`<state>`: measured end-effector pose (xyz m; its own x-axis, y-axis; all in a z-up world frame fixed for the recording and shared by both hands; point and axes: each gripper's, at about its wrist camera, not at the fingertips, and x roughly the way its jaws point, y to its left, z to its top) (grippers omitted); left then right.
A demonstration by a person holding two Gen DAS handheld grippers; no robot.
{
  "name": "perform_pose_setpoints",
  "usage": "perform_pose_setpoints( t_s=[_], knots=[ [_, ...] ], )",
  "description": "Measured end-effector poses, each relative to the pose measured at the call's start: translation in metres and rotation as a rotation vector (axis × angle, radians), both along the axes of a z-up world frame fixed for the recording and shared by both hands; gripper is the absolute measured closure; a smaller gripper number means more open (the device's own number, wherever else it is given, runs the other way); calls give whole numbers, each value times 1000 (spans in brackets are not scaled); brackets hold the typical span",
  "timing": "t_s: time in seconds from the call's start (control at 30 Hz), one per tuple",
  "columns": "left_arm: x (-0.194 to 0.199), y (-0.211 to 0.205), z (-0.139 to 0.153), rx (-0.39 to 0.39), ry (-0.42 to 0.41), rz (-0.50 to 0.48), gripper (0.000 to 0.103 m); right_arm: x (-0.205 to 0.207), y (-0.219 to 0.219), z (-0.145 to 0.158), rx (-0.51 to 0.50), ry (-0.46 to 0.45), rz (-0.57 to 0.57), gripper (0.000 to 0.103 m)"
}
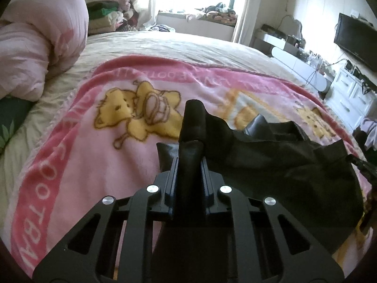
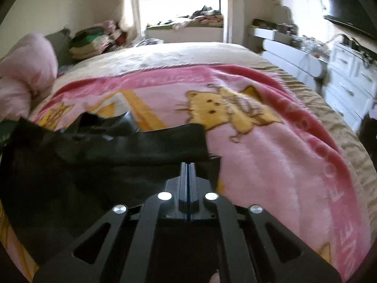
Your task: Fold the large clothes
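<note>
A black garment [image 1: 271, 155] is spread in a crumpled heap on a pink blanket [image 1: 94, 141], and the blanket is laid over a bed [image 1: 165, 44]. The garment is near the front edge of the blanket, between the two grippers.

In the left wrist view, a bunch of the black cloth is pinched by the left gripper [image 1: 189, 162]. The jaws are closed almost all the way, and a fold of cloth is pushed up between them and stands above the tips.

In the right wrist view, the right gripper [image 2: 188, 165] is seen with its jaws pressed close together. The tips are set at the near right corner of the garment [image 2: 106, 155]. A thin edge of cloth seems to be caught there, but this cannot be told for sure, because the cloth is dark and the tips are partly hidden by it.

The step in hand looks like the grab: two spots on the near side of the garment are being taken hold of, one by each gripper. No fold has been made yet, as the cloth is still wrinkled and uneven.

For the next move, both holds must be kept tight. The cloth should be lifted evenly and pulled flat, so that one half can be laid neatly over the other. If one side is pulled harder, the cloth may slip out.
</note>
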<state>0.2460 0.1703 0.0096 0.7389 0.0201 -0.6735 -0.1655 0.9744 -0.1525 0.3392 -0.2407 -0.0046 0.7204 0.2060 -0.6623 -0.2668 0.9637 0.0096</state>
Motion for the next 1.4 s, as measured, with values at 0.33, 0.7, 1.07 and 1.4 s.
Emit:
perform_pose_setpoints(
  t_s=[0.33, 0.7, 1.07, 1.4],
  knots=[
    [-5, 6, 25, -26, -60, 7, 96, -6, -11, 27, 112, -26, 45, 96],
    [30, -1, 11, 40, -41, 34, 97, 24, -6, 11, 55, -40, -32, 96],
    [43, 1, -35, 79, 87, 52, 89, 38, 2, -33, -16, 73, -62, 90],
    [43, 1, -41, 69, 112, 62, 81, 40, -6, -41, 43, 113, -75, 85]
  ],
)
